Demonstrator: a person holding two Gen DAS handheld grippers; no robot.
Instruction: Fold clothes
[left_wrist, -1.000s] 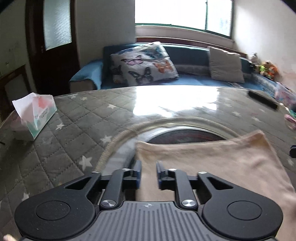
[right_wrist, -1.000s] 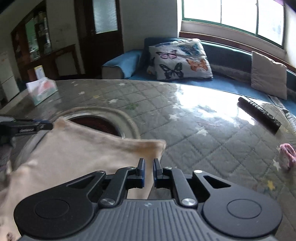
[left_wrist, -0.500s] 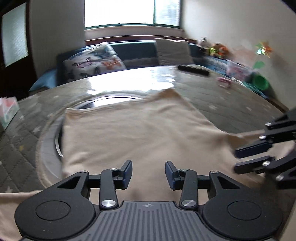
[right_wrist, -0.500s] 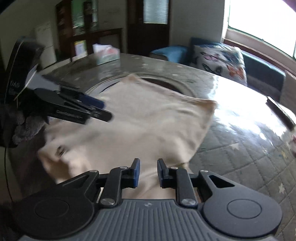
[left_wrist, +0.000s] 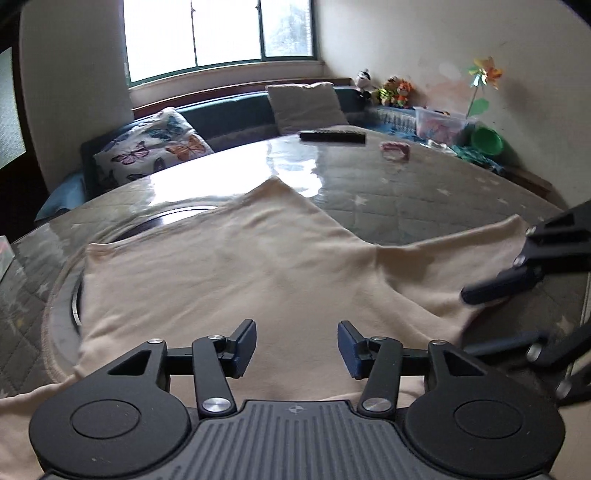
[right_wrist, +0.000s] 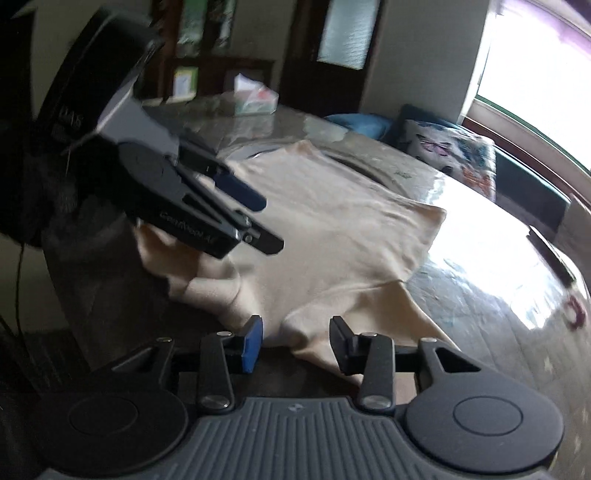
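A beige garment (left_wrist: 240, 273) lies spread on the round quilted table (left_wrist: 424, 192), one sleeve reaching to the right. It also shows in the right wrist view (right_wrist: 332, 229). My left gripper (left_wrist: 297, 349) is open and empty over the garment's near edge; it appears in the right wrist view (right_wrist: 264, 225) above the left sleeve. My right gripper (right_wrist: 295, 345) is open and empty at the edge of the near sleeve; it appears in the left wrist view (left_wrist: 491, 314) beside the right sleeve.
A black remote (left_wrist: 332, 136) and a small pink object (left_wrist: 396, 149) lie at the table's far side. A tissue box (right_wrist: 255, 99) sits on the table's other side. A sofa with a butterfly cushion (left_wrist: 155, 151) stands behind.
Both grippers have let go of the garment and opened wide. They pulled back toward the near edge and turned, and the garment now lies flat on the table.
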